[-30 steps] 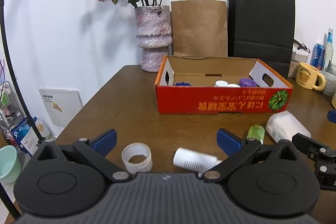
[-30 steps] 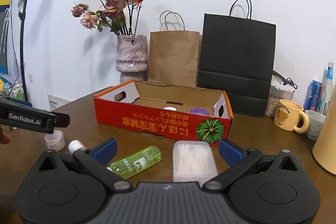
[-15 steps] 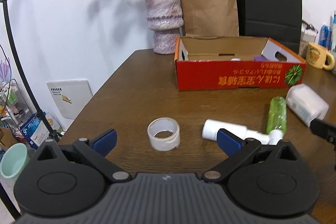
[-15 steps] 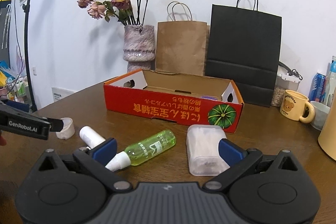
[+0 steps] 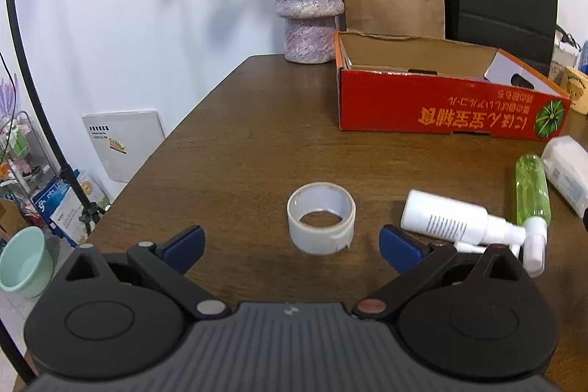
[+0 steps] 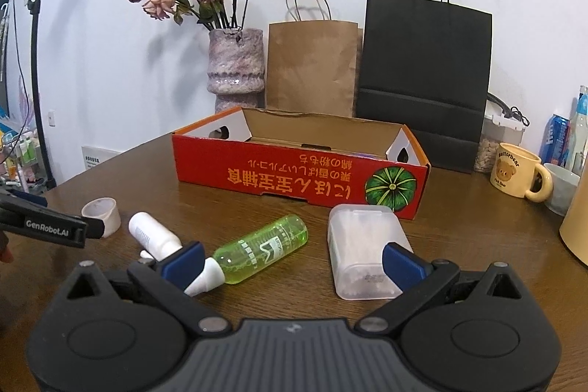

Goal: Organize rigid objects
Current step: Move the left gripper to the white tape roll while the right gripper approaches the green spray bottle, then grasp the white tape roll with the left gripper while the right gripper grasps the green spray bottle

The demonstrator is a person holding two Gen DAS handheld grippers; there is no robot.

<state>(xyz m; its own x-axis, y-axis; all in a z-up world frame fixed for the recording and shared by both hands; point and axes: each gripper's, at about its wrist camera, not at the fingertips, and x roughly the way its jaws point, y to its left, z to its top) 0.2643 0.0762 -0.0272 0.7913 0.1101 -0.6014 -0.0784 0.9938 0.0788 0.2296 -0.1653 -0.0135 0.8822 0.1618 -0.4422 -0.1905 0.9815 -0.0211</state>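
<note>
A roll of clear tape point(image 5: 321, 223) lies on the brown table just ahead of my open, empty left gripper point(image 5: 290, 247). A white spray bottle point(image 5: 452, 223) lies to its right, by the right fingertip. A green spray bottle point(image 6: 257, 250) and a clear plastic box point(image 6: 362, 254) lie in front of my open, empty right gripper point(image 6: 292, 258). The red cardboard box point(image 6: 301, 179) stands open behind them; its contents are mostly hidden. The tape point(image 6: 102, 211) and the white bottle point(image 6: 152, 236) also show in the right wrist view.
A vase of dried roses point(image 6: 236, 67), a brown paper bag point(image 6: 312, 65) and a black paper bag point(image 6: 424, 76) stand at the back. A yellow bear mug point(image 6: 516, 169) and drink cans are at the right. The table's left edge point(image 5: 154, 157) drops to floor clutter.
Both grippers have pulled back and risen, so the tape, bottles and plastic box now sit farther ahead. The left view has swung left. Nothing was taken hold of.
</note>
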